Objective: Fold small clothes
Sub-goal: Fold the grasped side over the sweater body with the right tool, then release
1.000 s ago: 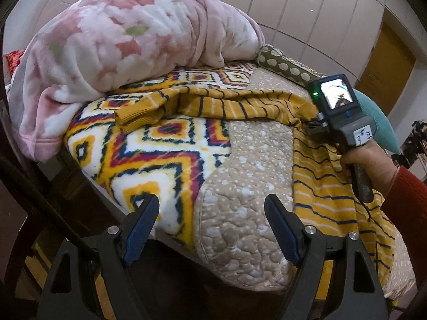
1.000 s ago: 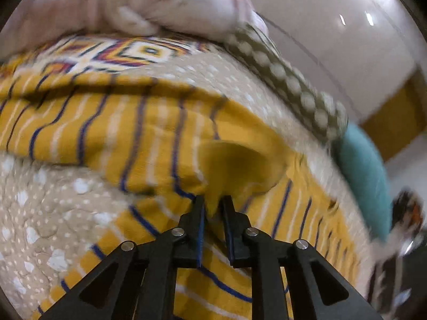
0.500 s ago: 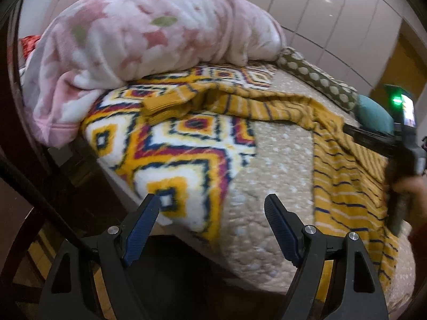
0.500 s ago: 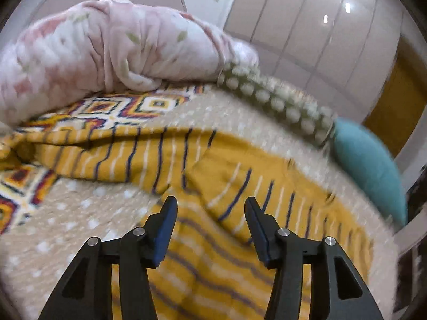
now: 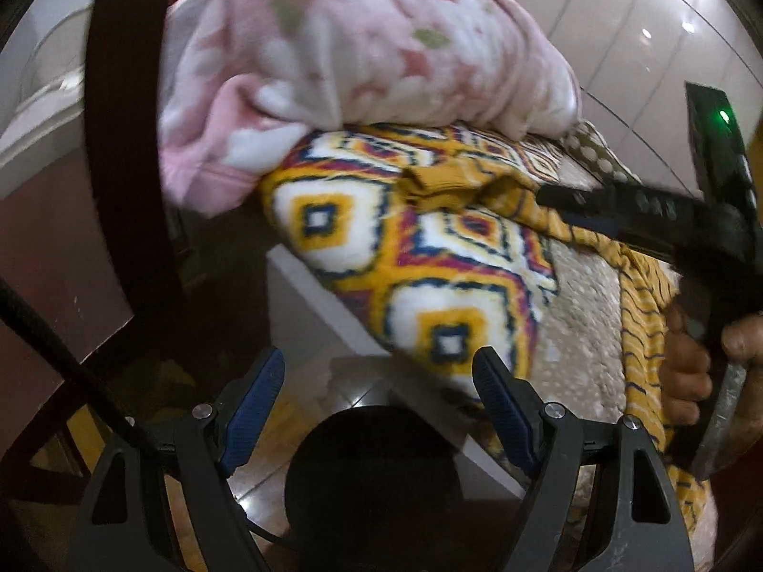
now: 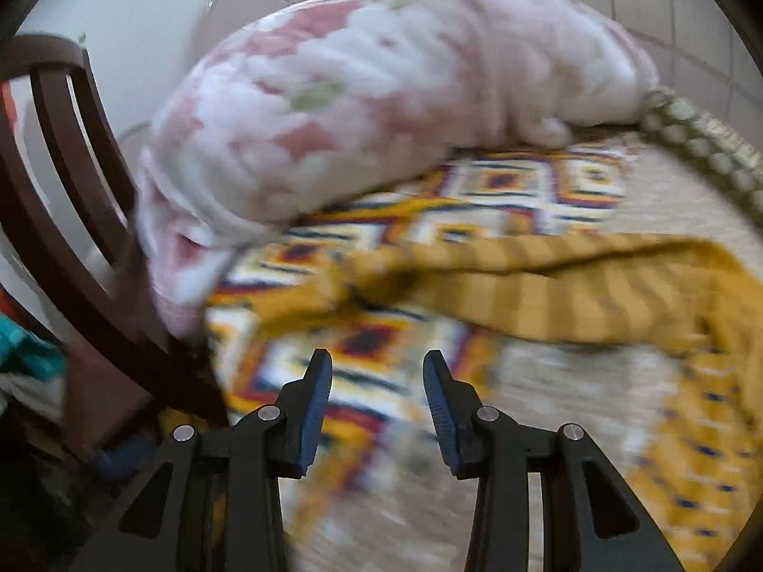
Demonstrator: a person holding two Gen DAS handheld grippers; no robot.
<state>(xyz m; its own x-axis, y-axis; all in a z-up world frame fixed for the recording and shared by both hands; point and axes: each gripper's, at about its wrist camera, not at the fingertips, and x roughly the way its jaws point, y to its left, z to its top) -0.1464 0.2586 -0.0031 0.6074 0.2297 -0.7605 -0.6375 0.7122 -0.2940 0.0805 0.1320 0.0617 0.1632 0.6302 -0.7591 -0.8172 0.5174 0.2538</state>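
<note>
**Room and Furnishings**

A bed (image 5: 577, 314) with a beige dotted cover fills the centre of the frame. A patterned fleece blanket (image 5: 419, 257) lies across it; a pink floral blanket (image 6: 381, 95) is heaped at upper centre. A dark wooden chair (image 6: 71, 181) stands at left. Glossy panelled wardrobe doors (image 5: 634, 38) at upper right reflect ceiling lights.

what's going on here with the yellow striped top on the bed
A person holding a gripper in each hand is folding a mustard striped top spread across the bed. Right now neither gripper holds it. The right gripper is open above the patterned blanket, pointed toward the sleeve end. The left gripper is open too, off the bed's edge. A pink floral blanket is heaped behind.
</note>
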